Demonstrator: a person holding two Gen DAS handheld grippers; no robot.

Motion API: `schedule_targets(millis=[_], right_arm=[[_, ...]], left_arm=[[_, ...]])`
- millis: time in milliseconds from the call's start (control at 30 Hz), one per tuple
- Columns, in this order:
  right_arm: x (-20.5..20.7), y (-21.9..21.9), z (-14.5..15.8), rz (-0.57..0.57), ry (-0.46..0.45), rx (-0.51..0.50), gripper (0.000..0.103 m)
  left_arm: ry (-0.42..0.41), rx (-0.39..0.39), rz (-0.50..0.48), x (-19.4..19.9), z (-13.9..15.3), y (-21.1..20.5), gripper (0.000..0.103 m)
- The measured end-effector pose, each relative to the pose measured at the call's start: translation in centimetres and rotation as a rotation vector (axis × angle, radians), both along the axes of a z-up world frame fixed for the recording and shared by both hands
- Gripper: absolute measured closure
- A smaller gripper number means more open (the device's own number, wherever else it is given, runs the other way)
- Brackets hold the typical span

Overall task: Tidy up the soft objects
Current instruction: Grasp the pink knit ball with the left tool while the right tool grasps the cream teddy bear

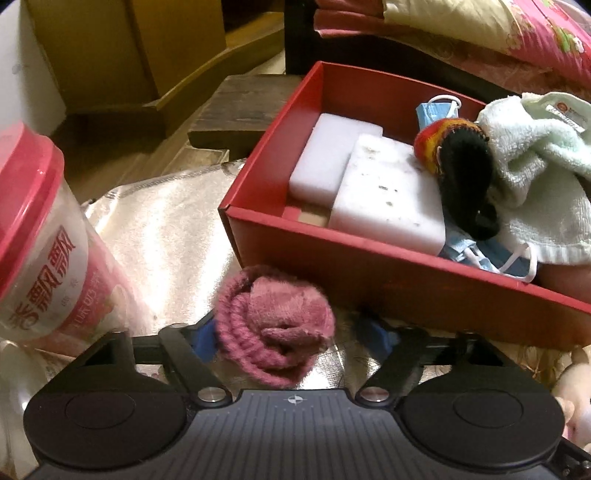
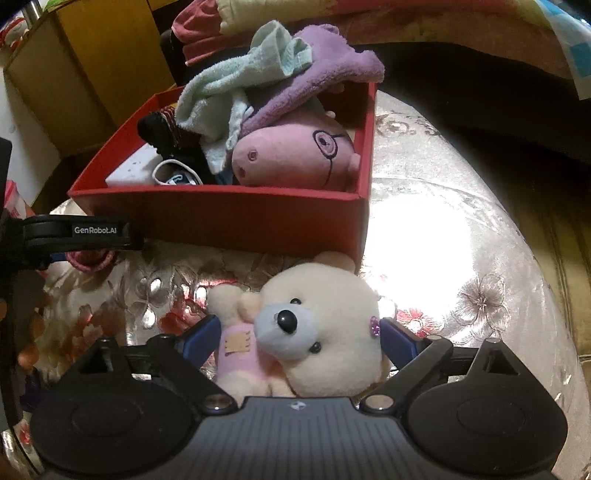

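Note:
A rolled pink sock lies on the shiny tablecloth just in front of the red box. My left gripper straddles it, open; the left pad is at the sock and the right pad stands clear. The box holds white foam blocks, a black and striped sock, a pale towel and blue face masks. A cream teddy bear lies between the blue pads of my right gripper, which is open around it. A pink pig plush and a purple towel fill the box's right end.
A pink-lidded plastic tub stands at the left of the table. A dark wooden stool and cardboard boxes sit behind it, bedding behind the red box. The tablecloth glares brightly right of the box.

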State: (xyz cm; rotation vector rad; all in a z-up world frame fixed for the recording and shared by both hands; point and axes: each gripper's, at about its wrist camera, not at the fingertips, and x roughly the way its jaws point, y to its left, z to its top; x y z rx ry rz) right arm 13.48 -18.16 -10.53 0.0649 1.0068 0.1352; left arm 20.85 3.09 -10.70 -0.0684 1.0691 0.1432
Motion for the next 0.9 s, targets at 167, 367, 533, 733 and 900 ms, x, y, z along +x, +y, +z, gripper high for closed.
schedule_targets(millis=[167, 367, 533, 733, 900], right_arm=[[-0.1, 0.0, 0.4, 0.007, -0.001, -0.002, 0.041], [-0.3, -0.2, 0.6, 0.003, -0.005, 0.008, 0.048], [-0.3, -0.7, 1.4, -0.001, -0.013, 0.059, 0.062], [-0.5, -0.6, 1.8, 0.008, -0.003, 0.099, 0.068], [-0.8, -0.4, 2.1, 0.018, 0.012, 0.161, 0.073]], left_arm=[[-0.004, 0.014, -0.001, -0.3, 0.4, -0.2, 0.046], [-0.003, 0.013, -0.026, -1.4, 1.0, -0.8, 0.052], [-0.02, 0.026, -0.06, -2.3, 1.7, -1.6, 0.054], [-0.039, 0.03, -0.092, -3.6, 2.9, -2.0, 0.054], [-0.068, 0.024, -0.11, -4.8, 4.3, -2.5, 0.054]])
